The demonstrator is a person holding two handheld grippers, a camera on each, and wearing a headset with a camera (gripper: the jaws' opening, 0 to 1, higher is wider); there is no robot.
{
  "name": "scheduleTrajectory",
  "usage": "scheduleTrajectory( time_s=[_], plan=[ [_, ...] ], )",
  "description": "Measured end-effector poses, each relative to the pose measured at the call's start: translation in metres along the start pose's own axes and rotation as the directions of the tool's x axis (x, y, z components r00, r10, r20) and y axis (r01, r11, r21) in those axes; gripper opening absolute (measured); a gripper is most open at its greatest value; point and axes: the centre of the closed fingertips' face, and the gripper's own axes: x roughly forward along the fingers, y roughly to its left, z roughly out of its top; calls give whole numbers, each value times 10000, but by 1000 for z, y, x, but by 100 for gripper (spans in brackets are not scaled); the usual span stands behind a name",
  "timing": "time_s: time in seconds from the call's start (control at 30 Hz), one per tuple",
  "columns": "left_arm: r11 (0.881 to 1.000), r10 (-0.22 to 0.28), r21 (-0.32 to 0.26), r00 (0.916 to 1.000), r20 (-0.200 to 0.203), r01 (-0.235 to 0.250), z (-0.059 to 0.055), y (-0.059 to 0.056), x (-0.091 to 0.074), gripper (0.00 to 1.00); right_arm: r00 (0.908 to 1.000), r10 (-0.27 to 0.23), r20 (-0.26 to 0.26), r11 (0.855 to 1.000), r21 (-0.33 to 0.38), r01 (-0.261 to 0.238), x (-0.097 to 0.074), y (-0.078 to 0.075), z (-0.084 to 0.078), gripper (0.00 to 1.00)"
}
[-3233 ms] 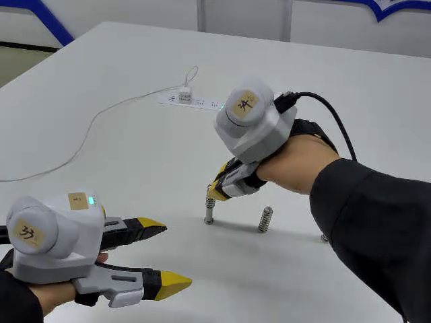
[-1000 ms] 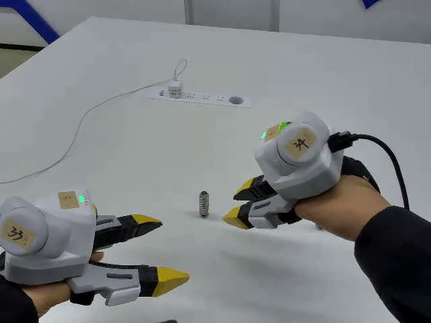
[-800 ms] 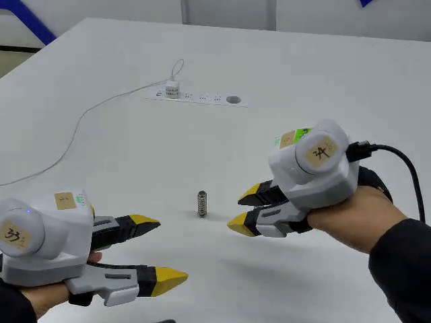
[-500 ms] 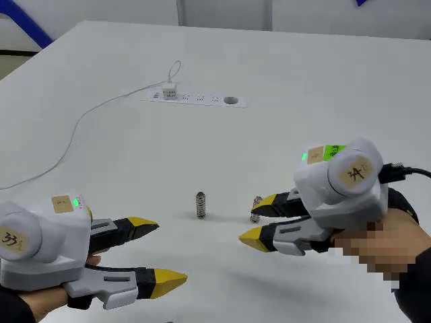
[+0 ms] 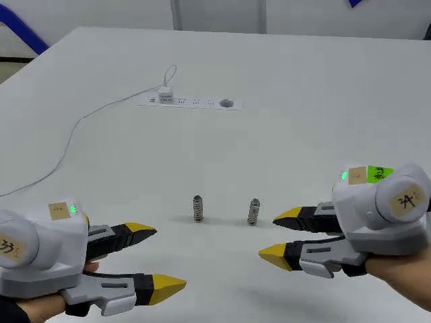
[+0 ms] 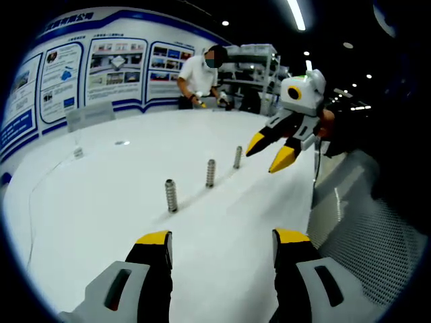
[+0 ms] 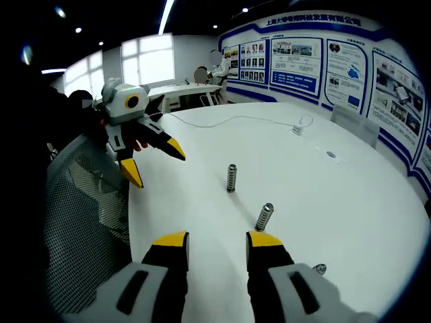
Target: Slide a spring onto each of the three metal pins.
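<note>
Head view: your left gripper [image 5: 160, 259] sits lower left and your right gripper [image 5: 279, 234] lower right, both with jaws apart and holding nothing. Two pins [image 5: 197, 208] carrying springs [image 5: 254, 211] stand mid-frame on the counter [image 5: 303, 101].

Left gripper view: three pins stand in a row at centre.

Right gripper view: two pins stand just above your jaws.

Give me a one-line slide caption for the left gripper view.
Open left gripper and open right gripper at opposite ends of three upright pins on the white table.
</note>
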Motion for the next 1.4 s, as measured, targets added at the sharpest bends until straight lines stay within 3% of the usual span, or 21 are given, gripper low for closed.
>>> scheduleTrajectory(
  time_s=[0.4,0.8,1.4],
  plan=[
    [10000,-66,-20,10000,4,66,0,-2,1,62,9963,-789,355,9951,628,765,-28,-20,-19,39],
    [9998,-82,-168,9997,215,86,4,-3,0,63,9890,-1421,406,9856,988,1375,-44,-35,-39,46],
    [9996,-144,-229,9997,195,149,4,-5,1,64,9765,-2104,463,9709,1265,2032,-62,-42,-62,55]
  ],
)
